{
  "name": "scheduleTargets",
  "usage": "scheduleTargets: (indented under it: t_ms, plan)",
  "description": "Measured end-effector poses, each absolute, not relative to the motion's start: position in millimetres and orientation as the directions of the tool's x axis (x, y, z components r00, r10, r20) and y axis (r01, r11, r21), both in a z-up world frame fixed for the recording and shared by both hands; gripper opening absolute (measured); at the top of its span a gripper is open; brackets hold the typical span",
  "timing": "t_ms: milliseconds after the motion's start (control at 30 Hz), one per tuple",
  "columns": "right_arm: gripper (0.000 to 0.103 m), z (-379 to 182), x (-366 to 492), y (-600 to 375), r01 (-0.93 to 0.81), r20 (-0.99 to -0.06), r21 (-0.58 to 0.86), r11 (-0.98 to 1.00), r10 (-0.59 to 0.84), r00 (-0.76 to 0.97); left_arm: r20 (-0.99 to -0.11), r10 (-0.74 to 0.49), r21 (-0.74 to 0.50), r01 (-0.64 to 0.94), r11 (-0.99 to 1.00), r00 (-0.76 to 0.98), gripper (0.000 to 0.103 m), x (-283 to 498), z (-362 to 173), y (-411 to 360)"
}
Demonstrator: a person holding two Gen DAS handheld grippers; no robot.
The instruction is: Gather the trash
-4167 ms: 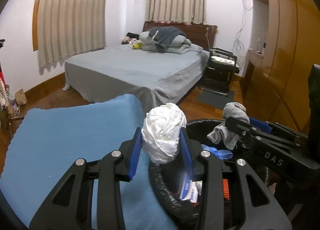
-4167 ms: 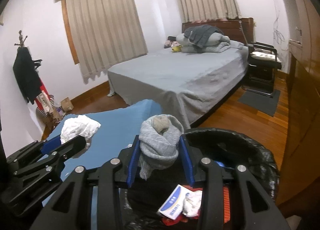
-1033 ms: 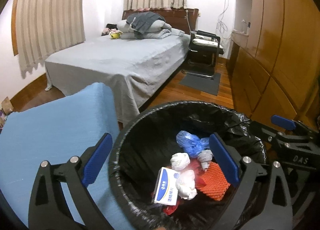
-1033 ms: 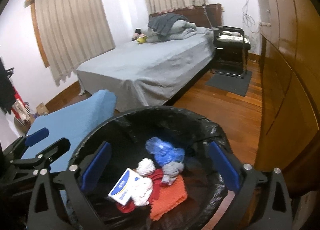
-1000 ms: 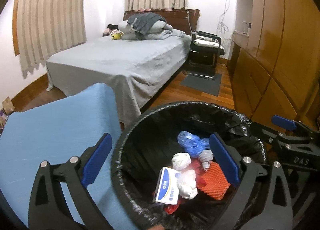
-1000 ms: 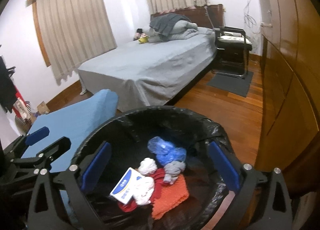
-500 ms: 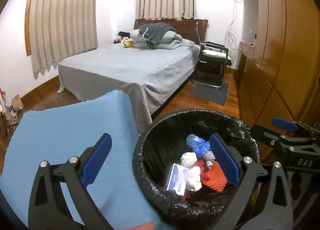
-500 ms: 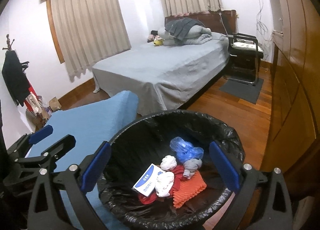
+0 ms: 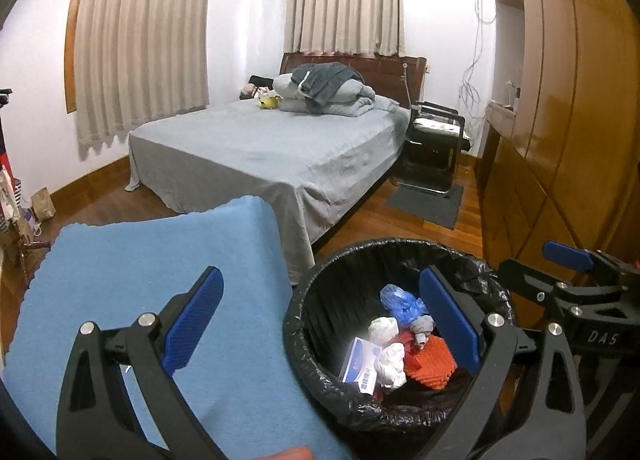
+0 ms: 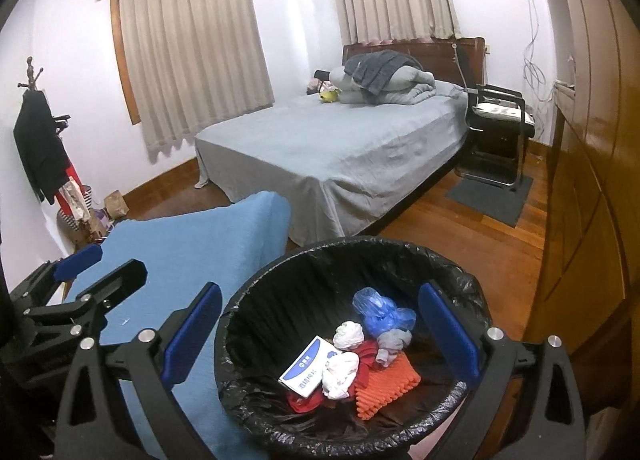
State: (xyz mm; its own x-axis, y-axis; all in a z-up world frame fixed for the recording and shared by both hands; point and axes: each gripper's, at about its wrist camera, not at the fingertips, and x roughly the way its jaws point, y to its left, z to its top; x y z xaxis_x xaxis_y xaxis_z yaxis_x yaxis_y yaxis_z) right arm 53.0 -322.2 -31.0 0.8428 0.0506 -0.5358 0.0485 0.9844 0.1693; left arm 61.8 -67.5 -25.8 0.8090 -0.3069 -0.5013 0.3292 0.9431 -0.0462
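A round bin with a black bag (image 9: 320, 292) (image 10: 256, 300) stands on the wooden floor beside a blue-covered surface. Inside lie a white crumpled wad (image 10: 348, 334), a grey sock ball (image 10: 394, 340), a blue plastic bag (image 10: 378, 310), a blue-and-white card box (image 10: 310, 368), another white wad (image 9: 390, 362) and an orange ribbed piece (image 10: 384, 382). My left gripper (image 9: 322, 318) is open, empty, above the bin's left rim and the blue cloth. My right gripper (image 10: 320, 334) is open and empty over the bin.
The blue cloth surface (image 9: 132, 268) (image 10: 192, 248) lies left of the bin. A grey-sheeted bed (image 9: 272, 152) with piled bedding fills the middle. A black chair (image 10: 496, 120) and dark mat stand by it. Wooden wardrobes (image 9: 560, 120) line the right. A coat stand (image 10: 38, 140) is far left.
The white wad and grey sock left both grippers and now lie in the bin. Both grippers opened wide and have since pulled up and back from the bin.
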Motion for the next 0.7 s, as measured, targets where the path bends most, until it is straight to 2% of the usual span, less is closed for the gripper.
scheduleTargets:
  t_ms: [700]
  plan:
    - [0.097, -29.7, 53.2, -319.7, 0.044, -0.535, 0.164, 0.986, 0.051, 0.844, -0.493, -0.307, -0.048, 0.327, 0.944, 0.814, 0.096, 60.1, -22.1, -63.8]
